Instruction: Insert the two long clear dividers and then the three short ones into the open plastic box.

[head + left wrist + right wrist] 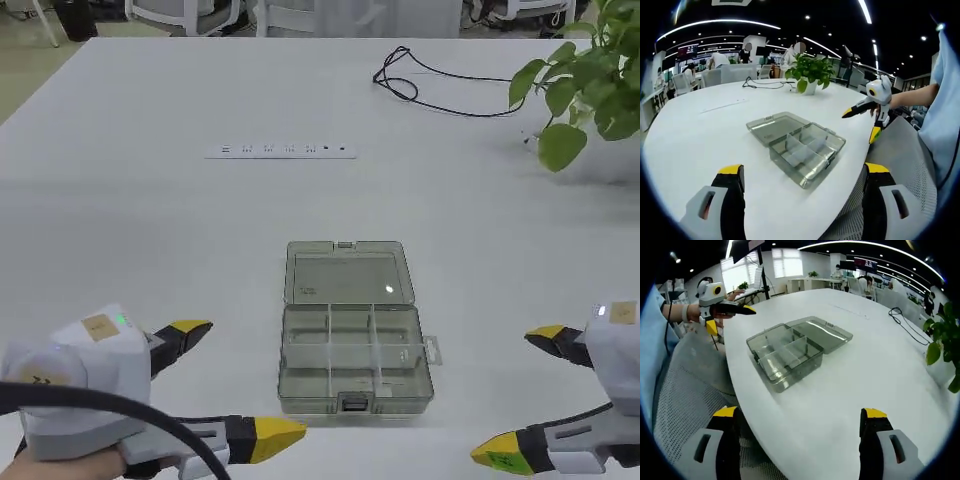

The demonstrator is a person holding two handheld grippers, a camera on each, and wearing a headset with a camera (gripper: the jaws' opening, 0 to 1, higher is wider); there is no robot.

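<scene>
The smoky clear plastic box point(355, 372) lies at the table's near middle, its lid point(348, 272) folded flat behind it. Clear dividers point(330, 345) stand upright inside and split it into several compartments. My left gripper point(240, 382) hovers open to the box's left, nothing between its yellow-tipped fingers. My right gripper point(515, 393) hovers open on the box's right, also holding nothing. In the left gripper view the box point(812, 131) lies ahead of the open left gripper point(802, 170), with the right gripper point(860, 126) beyond. The right gripper view shows the box point(785, 352) and the left gripper point(730, 320).
A white power strip point(280, 151) lies beyond the box. A black cable point(420, 85) loops at the far right beside a potted plant point(590, 75). The white table point(150, 230) has bare room on both sides of the box. A grey mesh chair point(690, 390) sits at the near edge.
</scene>
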